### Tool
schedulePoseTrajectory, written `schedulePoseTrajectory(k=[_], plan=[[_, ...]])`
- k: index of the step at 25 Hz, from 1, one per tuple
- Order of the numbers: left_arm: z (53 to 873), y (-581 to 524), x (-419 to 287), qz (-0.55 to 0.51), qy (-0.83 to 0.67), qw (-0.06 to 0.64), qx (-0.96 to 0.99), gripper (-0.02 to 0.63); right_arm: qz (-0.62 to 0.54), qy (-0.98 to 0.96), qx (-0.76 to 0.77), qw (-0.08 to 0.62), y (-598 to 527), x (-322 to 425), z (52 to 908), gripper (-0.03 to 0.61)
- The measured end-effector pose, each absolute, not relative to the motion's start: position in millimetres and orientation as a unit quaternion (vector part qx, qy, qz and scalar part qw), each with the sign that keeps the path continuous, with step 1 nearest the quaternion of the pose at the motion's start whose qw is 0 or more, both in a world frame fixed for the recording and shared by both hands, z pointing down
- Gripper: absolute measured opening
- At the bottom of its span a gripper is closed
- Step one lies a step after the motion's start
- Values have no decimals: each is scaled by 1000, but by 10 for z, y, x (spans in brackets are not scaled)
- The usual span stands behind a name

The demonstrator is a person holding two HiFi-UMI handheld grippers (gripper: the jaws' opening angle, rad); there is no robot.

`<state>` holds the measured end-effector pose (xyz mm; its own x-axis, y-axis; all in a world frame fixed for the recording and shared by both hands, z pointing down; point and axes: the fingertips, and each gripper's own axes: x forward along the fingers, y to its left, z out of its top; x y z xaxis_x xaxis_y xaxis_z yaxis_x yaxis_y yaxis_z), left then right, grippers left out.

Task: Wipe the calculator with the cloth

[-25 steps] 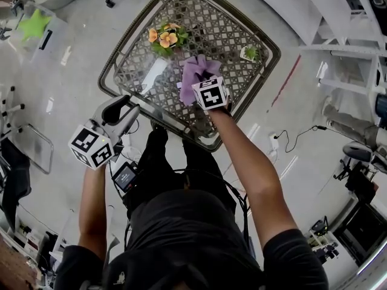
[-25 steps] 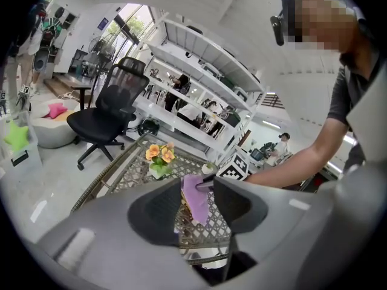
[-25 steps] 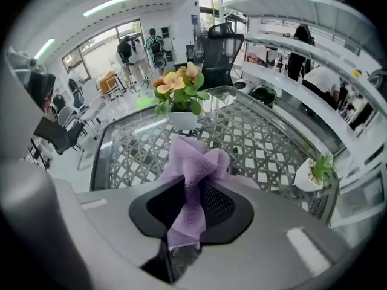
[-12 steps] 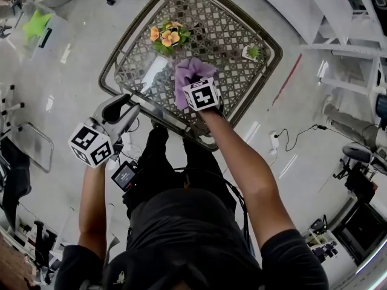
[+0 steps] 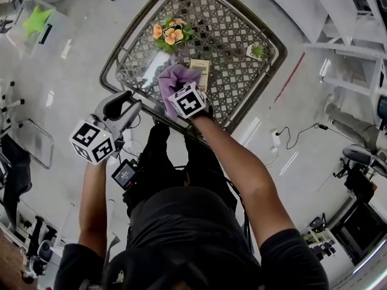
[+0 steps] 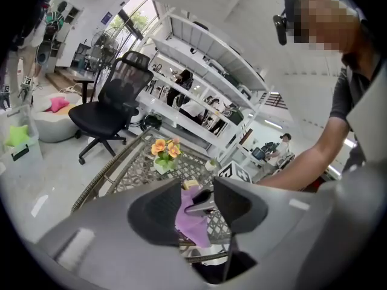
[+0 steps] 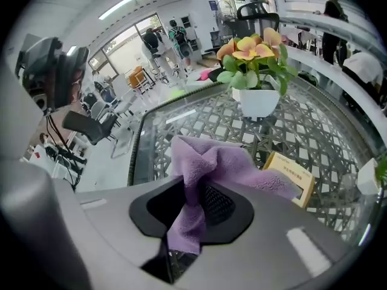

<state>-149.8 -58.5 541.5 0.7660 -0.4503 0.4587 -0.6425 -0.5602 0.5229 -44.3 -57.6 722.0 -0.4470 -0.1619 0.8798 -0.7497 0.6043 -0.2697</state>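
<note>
The right gripper (image 7: 192,192) has its jaws closed narrow on the purple cloth (image 7: 213,161). One part of the cloth is pinched between the pads, and the rest rises in a loose bunch in front of them. The gripper points steeply down over the near part of the table (image 5: 233,35), which has a glass top over a woven lattice. The calculator (image 7: 291,177), a flat beige piece, lies on the glass a little to the right of the cloth. One corner of the cloth reaches onto its near left edge, and the rest of its face is uncovered. A white pot with orange flowers (image 7: 256,99) stands behind the calculator, farther in on the table, and a small green plant (image 5: 257,51) stands near the right rim. The left gripper (image 5: 126,104) is held off the table, beside its near left corner and above the floor. Its jaws stand apart with nothing between them. It points toward the cloth and the right gripper.
</note>
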Motion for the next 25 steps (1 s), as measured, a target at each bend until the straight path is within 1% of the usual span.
schedulePoseTrajectory(k=[9,18,25], plan=[[5523,-495,-1452,181,-296,327,879,218,291,-773,288,485,-514,-195,7295,69],[5753,-222,-1465,221,-285,335,870,216,295,-764,315,481,-513,-158,7308,69],[5794,-102,-1440,221,-277,340,871,217,298,-758,323,483,-505,-72,7337,69]])
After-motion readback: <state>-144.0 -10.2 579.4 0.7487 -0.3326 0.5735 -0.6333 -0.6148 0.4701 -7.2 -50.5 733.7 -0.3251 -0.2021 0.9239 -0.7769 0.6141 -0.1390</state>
